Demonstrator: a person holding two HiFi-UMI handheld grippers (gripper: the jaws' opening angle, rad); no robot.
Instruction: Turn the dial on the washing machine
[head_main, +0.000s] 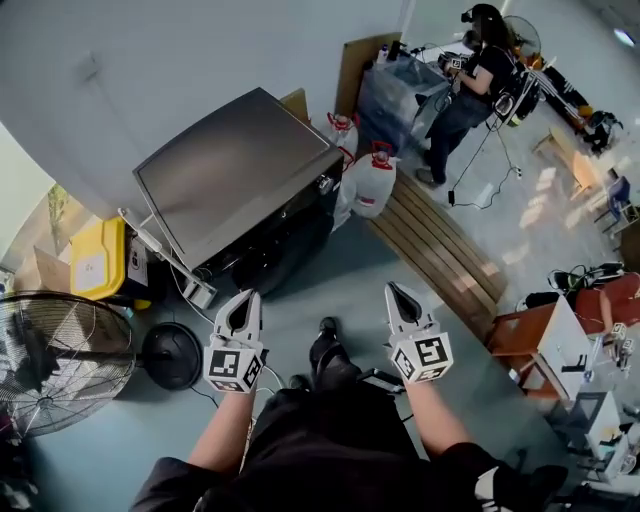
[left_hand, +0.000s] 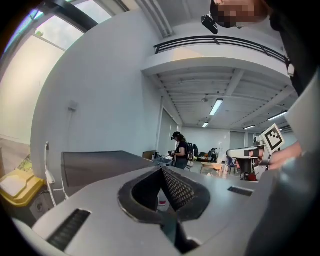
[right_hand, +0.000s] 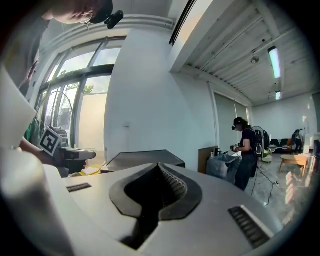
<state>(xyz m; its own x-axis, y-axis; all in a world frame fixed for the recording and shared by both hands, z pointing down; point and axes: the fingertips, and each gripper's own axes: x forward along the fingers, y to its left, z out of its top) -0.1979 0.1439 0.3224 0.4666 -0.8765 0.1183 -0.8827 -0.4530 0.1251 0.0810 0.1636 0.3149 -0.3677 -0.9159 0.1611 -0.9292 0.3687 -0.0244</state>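
Head view shows the washing machine (head_main: 235, 170) standing against the wall at the upper left, its flat grey lid facing up and its dark front turned toward the person. The dial cannot be singled out on that dark front. The left gripper (head_main: 238, 305) and the right gripper (head_main: 400, 300) are held side by side over the blue-grey floor (head_main: 330, 270), well apart from each other and clearly short of the machine, touching nothing. The left one points toward the machine's front lower corner, and the right one points past the machine's right side. In the left gripper view the jaws are together at the tips with nothing between them, and the machine's lid lies ahead and to the left of them. In the right gripper view the jaws are likewise closed and empty, with the lid ahead, just left of their tips. A yellow bin (head_main: 95, 260) and a round fan (head_main: 60, 355) stand left of the machine. White jugs (head_main: 370, 185) sit at its right, beside a strip of wooden slats (head_main: 440, 245). Another person (head_main: 470, 90) stands in the background.
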